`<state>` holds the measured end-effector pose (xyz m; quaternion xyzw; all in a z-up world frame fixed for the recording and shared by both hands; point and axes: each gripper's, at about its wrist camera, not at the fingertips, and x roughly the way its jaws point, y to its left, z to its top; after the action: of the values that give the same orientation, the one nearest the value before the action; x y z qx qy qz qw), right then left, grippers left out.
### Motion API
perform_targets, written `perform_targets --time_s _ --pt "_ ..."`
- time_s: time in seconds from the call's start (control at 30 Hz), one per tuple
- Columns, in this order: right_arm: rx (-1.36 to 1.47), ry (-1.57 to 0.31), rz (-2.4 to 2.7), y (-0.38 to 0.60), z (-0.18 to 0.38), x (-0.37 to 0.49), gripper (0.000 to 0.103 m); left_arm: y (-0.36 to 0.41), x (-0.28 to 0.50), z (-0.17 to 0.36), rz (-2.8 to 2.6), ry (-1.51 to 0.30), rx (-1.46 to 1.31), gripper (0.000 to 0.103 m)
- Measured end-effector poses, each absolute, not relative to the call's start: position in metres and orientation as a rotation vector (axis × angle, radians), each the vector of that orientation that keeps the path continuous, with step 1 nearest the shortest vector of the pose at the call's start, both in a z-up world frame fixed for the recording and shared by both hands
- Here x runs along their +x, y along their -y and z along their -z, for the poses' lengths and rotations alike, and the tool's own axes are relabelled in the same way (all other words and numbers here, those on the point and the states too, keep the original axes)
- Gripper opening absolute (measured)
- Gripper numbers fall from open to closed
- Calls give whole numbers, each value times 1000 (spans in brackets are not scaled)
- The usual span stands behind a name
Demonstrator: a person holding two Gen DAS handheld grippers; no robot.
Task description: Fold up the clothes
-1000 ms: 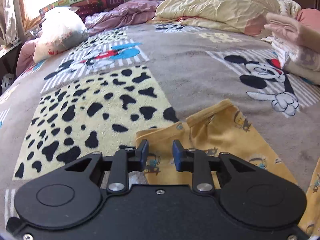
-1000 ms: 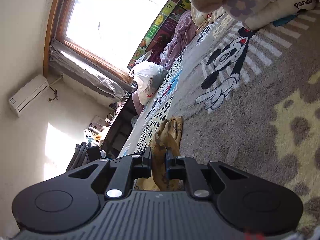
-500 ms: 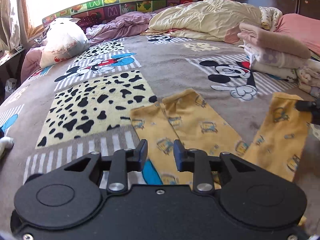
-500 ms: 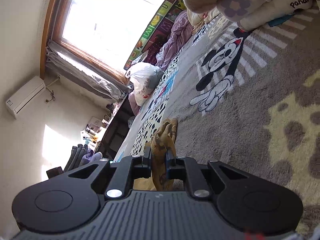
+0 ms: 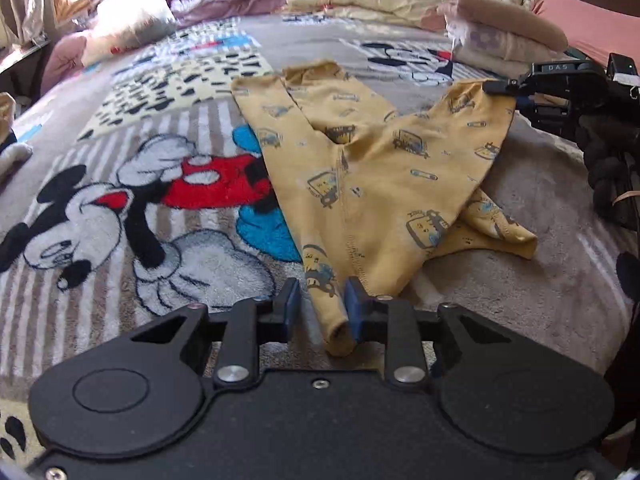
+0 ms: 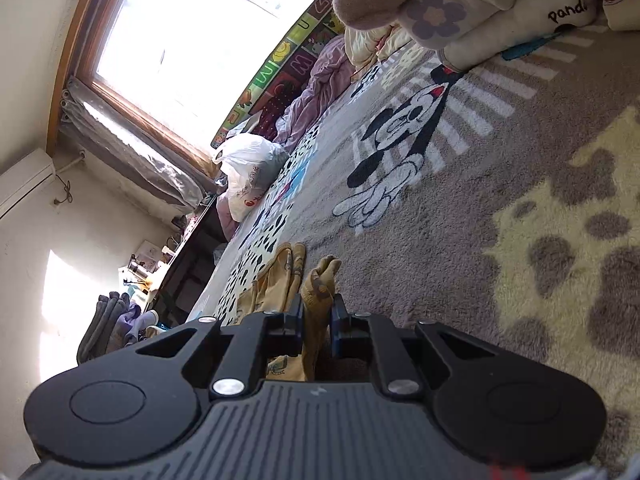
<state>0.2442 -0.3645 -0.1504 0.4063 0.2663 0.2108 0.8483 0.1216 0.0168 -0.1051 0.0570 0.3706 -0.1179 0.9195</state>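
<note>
With the yellow trousers (image 5: 360, 168) spread on the cartoon blanket (image 5: 120, 200), the right gripper (image 6: 316, 312) pinched 1 waist corner while the left gripper (image 5: 320, 304) stood part-open astride the other, likely needing closure before folding.

Blown-out window (image 6: 192, 52) glare, fisheye-bent edges, soft blur on far bedding.

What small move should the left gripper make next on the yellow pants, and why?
Probably close the left gripper: its jaws stand open around a bunched corner of the pants, while the right gripper already pinches another corner.
</note>
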Motion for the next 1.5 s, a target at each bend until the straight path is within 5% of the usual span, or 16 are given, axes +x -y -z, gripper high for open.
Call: perform_targets --time_s 0.13,0.27,0.5,0.6,0.83,1.0,1.27,1.37,1.5 --pt "868 -576 -420 366 157 246 15 -11 106 81 246 -590 106 25" --pt "868 -577 -416 366 159 248 15 -3 125 113 277 -795 82 25" --pt "893 -536 -434 370 154 253 15 -3 107 87 263 -666 42 25" --pt "890 -528 -445 368 152 254 15 -3 119 113 297 -837 13 29" --pt "909 -528 -449 370 151 256 15 -5 117 67 281 -655 28 29" --pt "915 -488 -453 371 148 254 15 11 121 99 296 -769 174 29" --pt "915 -365 -571 365 126 258 14 1 94 89 274 -635 74 29" --pt "876 -390 -538 359 128 263 14 6 110 109 293 -811 74 29" --pt "905 -429 -463 363 144 271 14 7 94 86 342 -705 58 29"
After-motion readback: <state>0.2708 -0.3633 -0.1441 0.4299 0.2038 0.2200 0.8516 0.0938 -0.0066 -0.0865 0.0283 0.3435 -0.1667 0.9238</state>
